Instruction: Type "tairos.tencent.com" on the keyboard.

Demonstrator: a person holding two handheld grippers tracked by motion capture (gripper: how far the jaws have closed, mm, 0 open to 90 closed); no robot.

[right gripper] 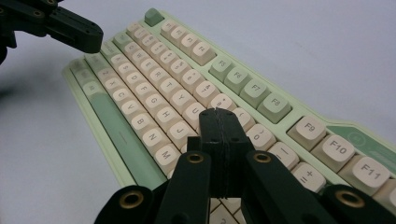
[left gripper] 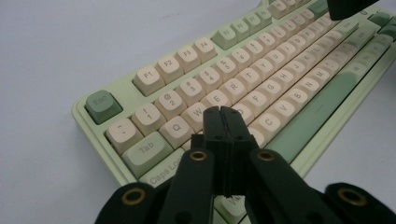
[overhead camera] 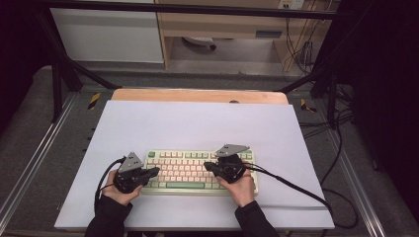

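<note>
Keyboard [left gripper: 261,79]: keys under left gripper [left gripper: 222,111] tip hidden; far legends blurred. Right gripper [right gripper: 217,112] hides keys beyond M.

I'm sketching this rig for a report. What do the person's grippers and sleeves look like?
Both the left gripper and the right gripper are black, each topped by a grey three-cornered plate and trailing a black cable. Up close, the jaws are matte black bars on linked arms with brass-coloured ringed pivots. The person wears dark sleeves.

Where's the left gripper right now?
In the high view the left gripper sits at the left end of the green keyboard, on the white mat. Its shut fingers hover near the W and E keys.
</note>
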